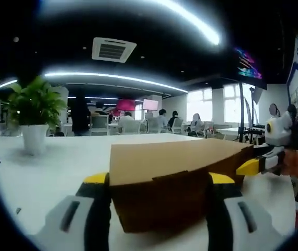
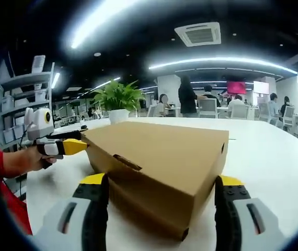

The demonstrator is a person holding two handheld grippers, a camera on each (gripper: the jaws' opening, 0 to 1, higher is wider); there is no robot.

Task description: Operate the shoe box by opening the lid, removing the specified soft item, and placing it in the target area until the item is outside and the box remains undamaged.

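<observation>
A wide white table (image 1: 49, 172) carries everything, and in the right gripper view its bare top (image 2: 269, 151) runs off toward three o'clock. On it sits the brown cardboard shoe box (image 1: 175, 178), lid closed, the largest thing in the left gripper view, reaching from centre toward three o'clock; in the right gripper view the same shoe box (image 2: 164, 167) sits at centre with one corner pointing toward six o'clock. The left gripper (image 1: 159, 180) has its jaws set wide, one at seven o'clock and one at five o'clock, and the near end of the box stands between them; whether the yellow fingertips (image 1: 95, 178) touch the cardboard I cannot tell. That gripper appears again at nine o'clock in the right gripper view (image 2: 65, 147), held by a hand (image 2: 26, 159), its yellow tip right at the box's corner. The right gripper (image 2: 159, 182) is likewise spread wide, straddling the near corner of the box, with the yellow fingertips (image 2: 231, 181) level with the cardboard sides. It shows at three o'clock in the left gripper view (image 1: 256, 166), tip against the far end of the box. A potted plant (image 1: 33, 112) stands on the table at nine o'clock, well apart from the box, and behind it at twelve o'clock in the right gripper view (image 2: 118, 102).
</observation>
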